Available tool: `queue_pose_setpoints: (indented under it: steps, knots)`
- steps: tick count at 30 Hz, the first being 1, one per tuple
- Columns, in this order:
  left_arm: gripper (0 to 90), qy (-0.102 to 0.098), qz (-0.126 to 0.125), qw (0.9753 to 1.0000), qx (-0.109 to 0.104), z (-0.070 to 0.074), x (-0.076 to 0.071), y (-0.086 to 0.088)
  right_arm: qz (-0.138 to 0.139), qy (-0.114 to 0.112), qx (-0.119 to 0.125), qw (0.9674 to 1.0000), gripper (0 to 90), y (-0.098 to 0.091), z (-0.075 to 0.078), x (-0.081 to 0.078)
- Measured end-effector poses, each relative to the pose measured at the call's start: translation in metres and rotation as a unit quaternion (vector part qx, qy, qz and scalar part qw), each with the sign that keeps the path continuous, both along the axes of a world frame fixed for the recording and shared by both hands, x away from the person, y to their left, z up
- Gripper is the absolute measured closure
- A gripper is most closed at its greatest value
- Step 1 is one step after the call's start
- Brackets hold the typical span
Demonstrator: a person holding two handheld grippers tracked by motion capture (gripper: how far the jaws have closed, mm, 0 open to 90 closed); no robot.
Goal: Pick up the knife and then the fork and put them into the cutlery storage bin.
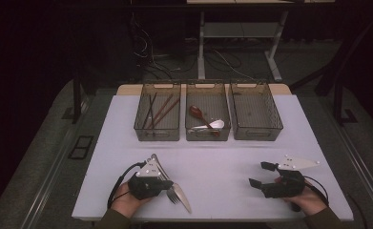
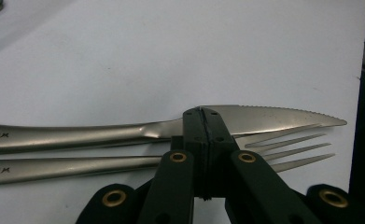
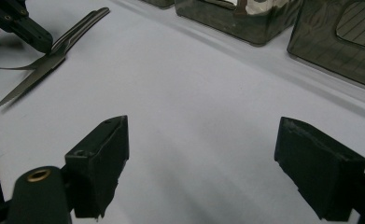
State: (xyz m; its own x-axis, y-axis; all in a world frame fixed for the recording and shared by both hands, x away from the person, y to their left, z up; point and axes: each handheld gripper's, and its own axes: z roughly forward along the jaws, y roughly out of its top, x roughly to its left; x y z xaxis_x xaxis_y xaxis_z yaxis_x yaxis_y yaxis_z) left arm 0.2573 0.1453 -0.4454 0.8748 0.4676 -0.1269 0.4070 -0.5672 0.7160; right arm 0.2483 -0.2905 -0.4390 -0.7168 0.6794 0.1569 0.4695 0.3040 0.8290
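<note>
A steel knife (image 1: 183,199) and a fork (image 1: 173,193) lie side by side on the white table near its front left. In the left gripper view the knife (image 2: 273,116) is above the fork (image 2: 292,150). My left gripper (image 1: 168,184) is shut, with its tips (image 2: 203,114) down on the two pieces where the handles meet blade and tines. Nothing shows between its jaws. At the front right my right gripper (image 1: 261,174) hovers open over bare table (image 3: 203,144). From there the left gripper (image 3: 35,39) and the knife (image 3: 26,81) show far off.
Three smoky plastic bins stand in a row at the back. The left bin (image 1: 157,136) holds chopsticks, the middle bin (image 1: 207,138) a brown spoon and a white spoon. The right bin (image 1: 258,136) looks bare. The table's front edge (image 1: 212,219) is close to both hands.
</note>
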Motion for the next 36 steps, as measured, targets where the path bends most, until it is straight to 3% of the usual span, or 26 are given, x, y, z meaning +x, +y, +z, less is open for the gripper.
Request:
queue_pose_setpoints:
  steps: [13,20,36]
  knots:
    - [89.1,-0.004,-0.007,0.9999,0.008,-0.003,0.001,-0.009,0.0,-0.002,-0.002,1.0,17.5,0.001,0.0,0.0]
    - [89.0,-0.014,-0.012,0.9998,0.009,-0.001,0.006,-0.017,0.0,-0.002,-0.002,1.0,17.6,0.001,0.0,-0.001]
    - [89.0,-0.011,-0.029,0.9994,0.017,-0.003,0.019,-0.032,0.005,-0.003,-0.013,0.9999,17.6,0.004,-0.001,-0.001]
